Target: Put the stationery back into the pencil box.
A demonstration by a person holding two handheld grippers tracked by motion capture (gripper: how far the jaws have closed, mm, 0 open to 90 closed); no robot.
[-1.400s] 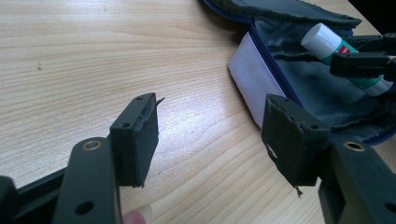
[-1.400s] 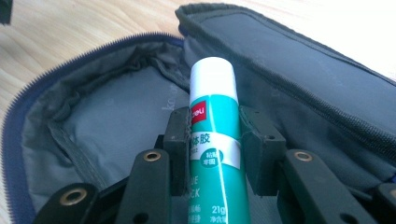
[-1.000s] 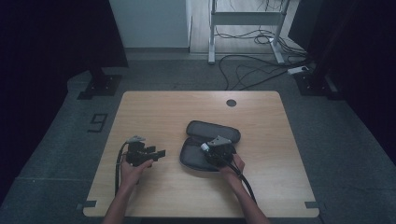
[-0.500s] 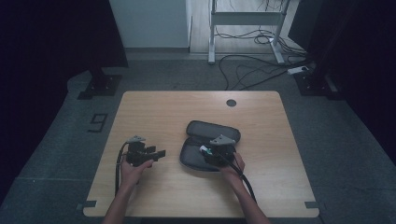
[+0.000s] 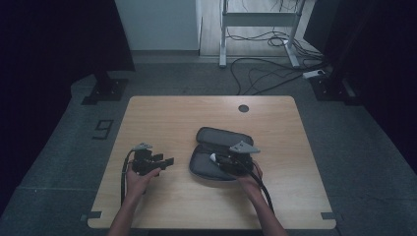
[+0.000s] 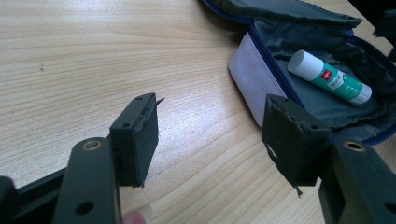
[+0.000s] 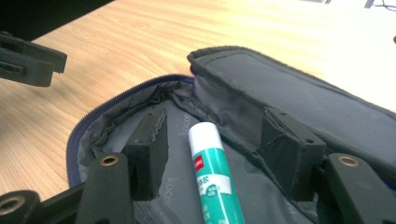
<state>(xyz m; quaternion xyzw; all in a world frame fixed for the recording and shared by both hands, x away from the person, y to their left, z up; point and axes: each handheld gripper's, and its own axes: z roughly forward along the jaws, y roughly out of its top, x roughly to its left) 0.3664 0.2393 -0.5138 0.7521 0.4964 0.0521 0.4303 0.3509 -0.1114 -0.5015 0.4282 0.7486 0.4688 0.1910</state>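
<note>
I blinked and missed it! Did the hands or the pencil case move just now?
Barely anything changed. The right tool crept slightly further left over the open pencil case, jaws apart around the glue stick, not gripping it. The left tool and case stayed put.

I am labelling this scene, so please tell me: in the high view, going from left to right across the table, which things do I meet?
Left gripper → open pencil case → white cap of the glue stick → right gripper, over the case → bare table.
</note>
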